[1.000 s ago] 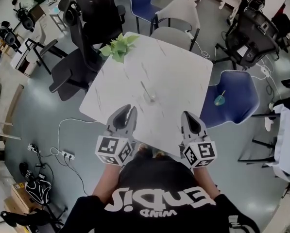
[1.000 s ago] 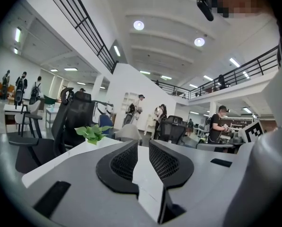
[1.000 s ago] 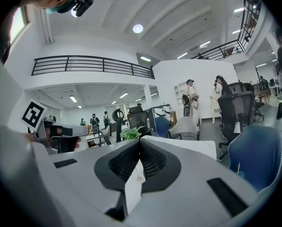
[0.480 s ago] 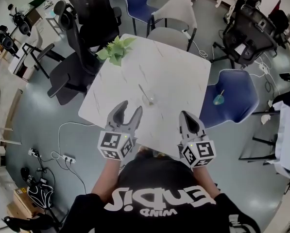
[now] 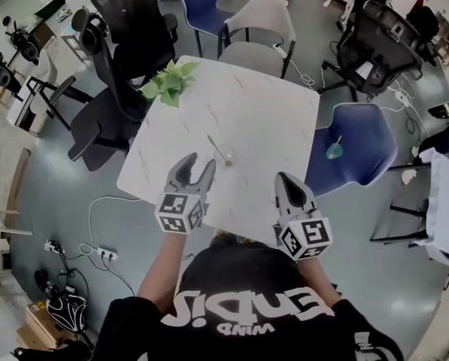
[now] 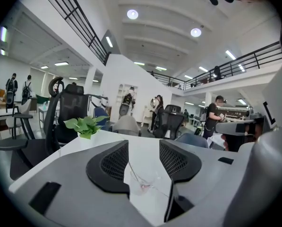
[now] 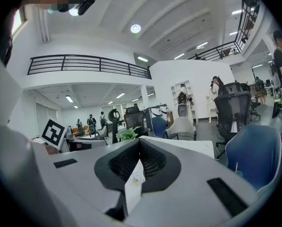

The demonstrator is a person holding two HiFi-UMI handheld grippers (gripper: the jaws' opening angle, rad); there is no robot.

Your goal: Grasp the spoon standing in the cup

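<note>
Glass is the trouble here: the cup [image 5: 229, 159] is clear and looks light, standing near the middle of the white table [image 5: 269, 111], and the spoon [image 5: 216, 146] in it leans its thin handle up toward 11 o'clock. The left gripper [image 5: 200, 161] sits at the cup's 8 o'clock, near but apart from it. Its jaws have just swung wide and eased in a touch, with nothing between them yet, and its own view lines the spoon [image 6: 130, 168] and cup [image 6: 143, 182] up in the gap ahead. I judge the main risk to be a jaw nudging the rim or the slanted handle before closing, which could tip or slide the cup. Closing too low could catch the glass wall along with the spoon, and a thin, smooth handle may twist or slip between the pads. The right gripper [image 5: 284, 180], at the cup's 4 o'clock by the table edge, is closed on nothing and does not steady the cup. The cup's outline nearly vanishes against the marbled top, the spoon's bowl cannot be read through the glass, and the wide-angle bend makes the remaining gap hard to judge. The plant [image 5: 168, 81] at the table's 11 o'clock corner stands well apart.
</note>
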